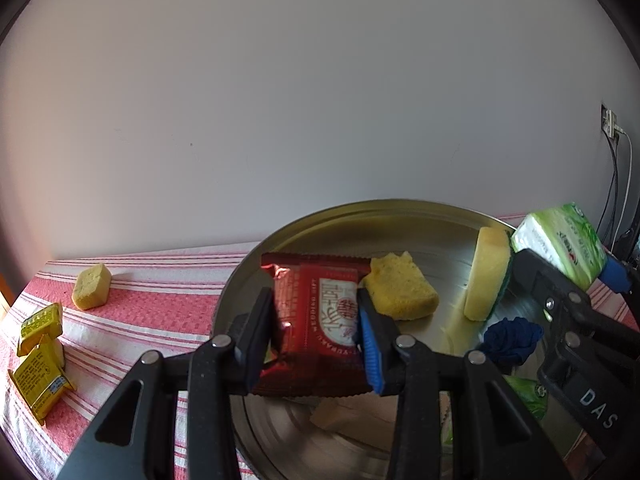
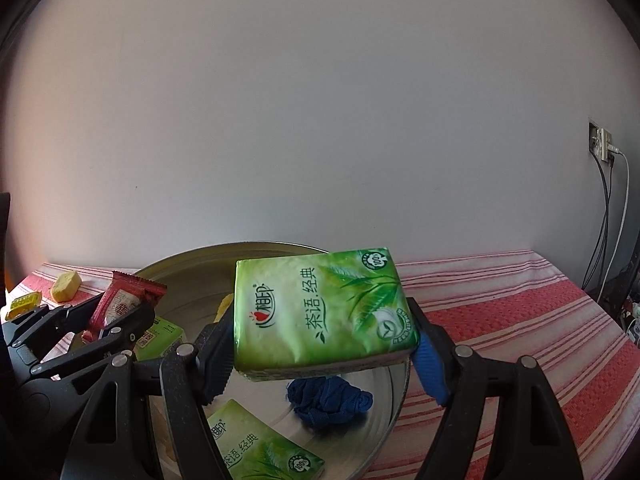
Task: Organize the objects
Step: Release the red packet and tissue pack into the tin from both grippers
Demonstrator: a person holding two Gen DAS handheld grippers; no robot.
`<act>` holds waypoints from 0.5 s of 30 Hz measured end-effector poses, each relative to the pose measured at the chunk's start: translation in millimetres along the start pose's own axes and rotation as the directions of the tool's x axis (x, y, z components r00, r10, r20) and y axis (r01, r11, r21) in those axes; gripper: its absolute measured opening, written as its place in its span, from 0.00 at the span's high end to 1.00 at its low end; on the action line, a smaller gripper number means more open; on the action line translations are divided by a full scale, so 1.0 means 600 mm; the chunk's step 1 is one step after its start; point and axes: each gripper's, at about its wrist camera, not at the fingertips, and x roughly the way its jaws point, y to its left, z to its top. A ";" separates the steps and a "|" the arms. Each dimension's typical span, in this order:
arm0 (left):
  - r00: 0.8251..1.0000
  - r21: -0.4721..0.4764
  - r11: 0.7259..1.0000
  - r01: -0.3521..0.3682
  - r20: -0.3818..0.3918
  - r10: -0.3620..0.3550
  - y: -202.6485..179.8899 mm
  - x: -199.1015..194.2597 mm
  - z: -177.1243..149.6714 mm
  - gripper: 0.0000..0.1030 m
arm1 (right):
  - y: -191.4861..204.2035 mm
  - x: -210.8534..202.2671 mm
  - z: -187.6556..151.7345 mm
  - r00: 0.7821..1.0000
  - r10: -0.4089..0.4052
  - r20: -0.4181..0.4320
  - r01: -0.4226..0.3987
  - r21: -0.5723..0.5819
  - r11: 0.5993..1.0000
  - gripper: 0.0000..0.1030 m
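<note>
My left gripper [image 1: 316,332] is shut on a red snack packet [image 1: 320,320] and holds it above a round metal tray [image 1: 320,220]. My right gripper [image 2: 324,356] is shut on a green tissue pack [image 2: 320,312], also above the tray [image 2: 188,264]. In the tray lie a yellow sponge piece [image 1: 400,290], an upright yellow-green sponge [image 1: 488,276], a crumpled blue cloth [image 1: 510,338] and another green tissue pack [image 2: 260,444]. The right gripper with its pack [image 1: 560,240] shows at the right of the left wrist view. The left gripper with the red packet [image 2: 120,304] shows at the left of the right wrist view.
A red and white striped cloth [image 2: 520,320] covers the table. Left of the tray lie a yellow sponge cube [image 1: 92,286] and yellow packets [image 1: 40,356]. A white wall stands close behind. A wall socket with cables [image 2: 604,148] is at the right.
</note>
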 end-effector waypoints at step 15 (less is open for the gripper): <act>0.996 -0.062 0.996 -0.062 0.052 0.065 0.026 -0.022 -0.005 0.01 | -0.005 0.002 -0.007 0.999 0.050 0.021 -0.051 0.047 0.998 0.13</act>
